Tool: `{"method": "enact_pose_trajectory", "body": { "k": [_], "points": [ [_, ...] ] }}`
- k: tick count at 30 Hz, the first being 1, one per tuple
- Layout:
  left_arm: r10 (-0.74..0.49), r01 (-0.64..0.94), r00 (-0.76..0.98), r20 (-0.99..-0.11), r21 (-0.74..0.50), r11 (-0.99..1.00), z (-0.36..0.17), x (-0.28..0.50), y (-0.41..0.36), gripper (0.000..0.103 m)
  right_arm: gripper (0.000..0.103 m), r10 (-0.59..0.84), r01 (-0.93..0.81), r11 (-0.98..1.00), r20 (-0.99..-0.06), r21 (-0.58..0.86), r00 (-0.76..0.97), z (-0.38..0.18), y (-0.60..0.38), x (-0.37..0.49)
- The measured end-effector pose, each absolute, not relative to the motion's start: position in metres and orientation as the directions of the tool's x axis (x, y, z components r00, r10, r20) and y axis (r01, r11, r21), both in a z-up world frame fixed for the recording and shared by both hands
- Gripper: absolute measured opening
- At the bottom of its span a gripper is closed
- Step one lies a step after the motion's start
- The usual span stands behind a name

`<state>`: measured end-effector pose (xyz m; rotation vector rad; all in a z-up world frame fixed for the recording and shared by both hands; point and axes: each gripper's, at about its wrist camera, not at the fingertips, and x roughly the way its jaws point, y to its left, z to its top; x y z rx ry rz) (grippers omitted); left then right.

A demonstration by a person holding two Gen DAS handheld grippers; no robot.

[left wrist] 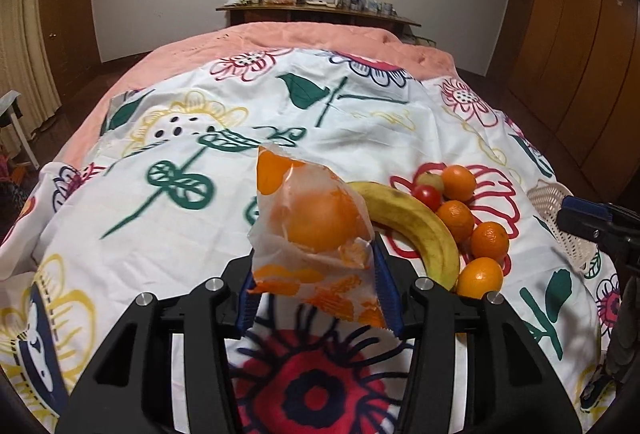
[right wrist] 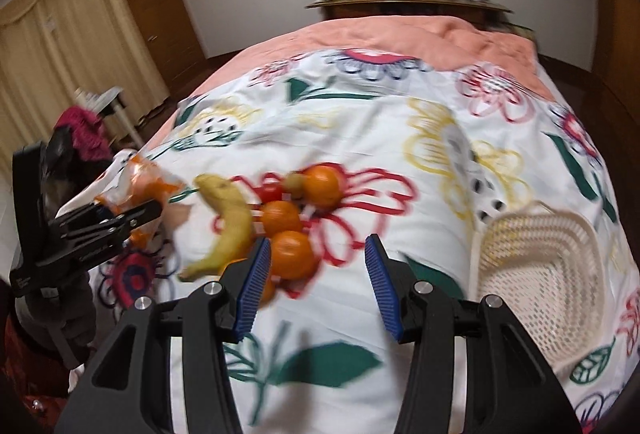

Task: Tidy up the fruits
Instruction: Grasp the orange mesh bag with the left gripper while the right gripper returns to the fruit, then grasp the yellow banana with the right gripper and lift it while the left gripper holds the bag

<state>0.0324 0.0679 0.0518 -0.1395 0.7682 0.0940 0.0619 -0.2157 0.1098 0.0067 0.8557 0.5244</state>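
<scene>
The left gripper point(left wrist: 316, 286) is clamped on a thin printed bag point(left wrist: 316, 234) with one orange inside it, and the bag is lifted off the flowered bedcover point(left wrist: 200, 193). The blue pads point(left wrist: 384, 286) seem to press mostly on the loose lower part of the bag, while the round fruit sits further out past the fingertips, so the weight could pull the plastic out of the grip, or the bag could tear or swing. The right gripper point(right wrist: 316, 286) has its jaws apart with nothing between them; it hangs over the cover, with the loose pile at about 11 o'clock from it. This pile holds a banana point(right wrist: 228, 226), several oranges point(right wrist: 292, 254), a small tomato point(left wrist: 427, 195) and a greenish fruit. The white basket point(right wrist: 560, 274) is at about 3 o'clock from the right gripper, tilted on the soft cover. The bed is not flat, so round fruits may roll if they are touched, and the basket could tip over when something is dropped on its rim. The right wrist view is blurred, so fine details there cannot be told.
</scene>
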Motion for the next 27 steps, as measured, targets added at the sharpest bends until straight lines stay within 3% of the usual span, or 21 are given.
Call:
{"method": "enact_pose_trajectory", "body": {
  "k": [13, 20, 27],
  "points": [
    [0.031, -0.155, 0.755, -0.655, -0.132, 0.979, 0.063, 0.009, 0.092, 0.05, 0.049, 0.553, -0.579, 0.752, -0.779, 0.315, 0.296, 0.088, -0.121, 0.099],
    [0.028, -0.172, 0.756, -0.654, -0.157, 0.972, 0.059, 0.005, 0.104, 0.05, 0.049, 0.52, -0.529, 0.774, -0.825, 0.347, 0.22, 0.068, -0.101, 0.132],
    [0.024, -0.186, 0.755, -0.656, -0.179, 0.966, 0.055, 0.002, 0.113, 0.05, 0.051, 0.439, -0.566, 0.782, -0.876, 0.262, 0.201, 0.063, -0.079, 0.14]
  ]
}}
